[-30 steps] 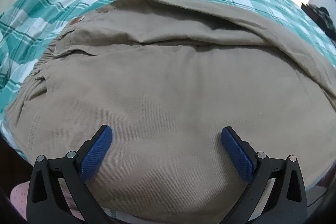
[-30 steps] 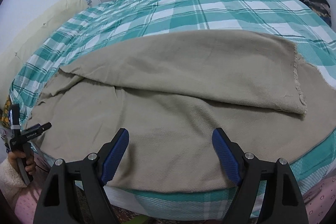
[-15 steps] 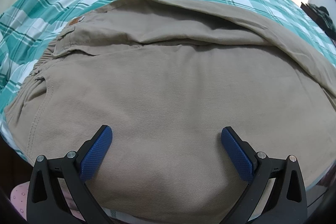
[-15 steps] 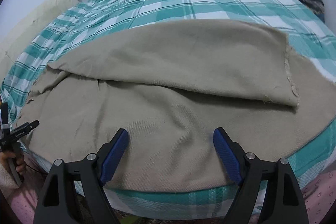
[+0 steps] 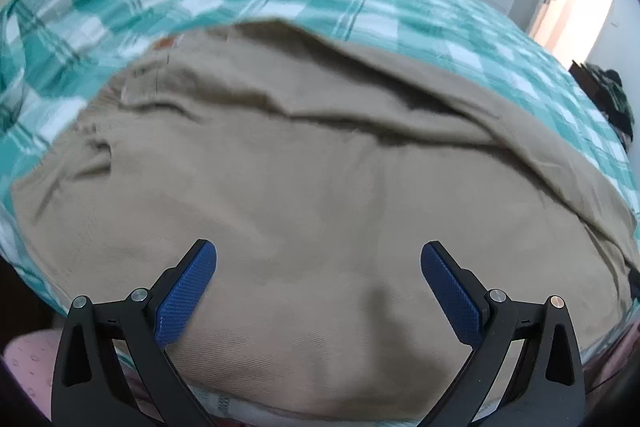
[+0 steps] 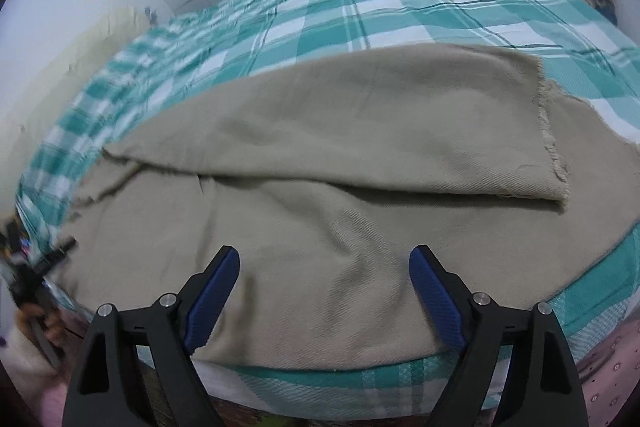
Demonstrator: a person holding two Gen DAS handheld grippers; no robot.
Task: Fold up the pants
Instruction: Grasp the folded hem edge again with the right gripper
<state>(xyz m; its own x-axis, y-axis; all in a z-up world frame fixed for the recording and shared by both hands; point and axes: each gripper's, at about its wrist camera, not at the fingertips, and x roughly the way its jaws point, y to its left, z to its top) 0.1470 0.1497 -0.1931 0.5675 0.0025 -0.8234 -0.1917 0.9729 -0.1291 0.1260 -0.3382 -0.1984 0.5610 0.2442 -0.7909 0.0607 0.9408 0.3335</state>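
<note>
Pants [image 5: 320,195], tan, spread on the bed [image 6: 360,7] with one leg laid over the other for folding; left tongs [image 5: 318,259] and right tongs [image 6: 324,263] both gape wide, holding nothing.

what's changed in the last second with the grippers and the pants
The left gripper has pulled back and tipped up: the pants sit lower in its blurred view, with more bedspread showing. The right gripper drifted toward the frayed leg ends. Both stayed open, holding nothing; the pants lie as before.
</note>
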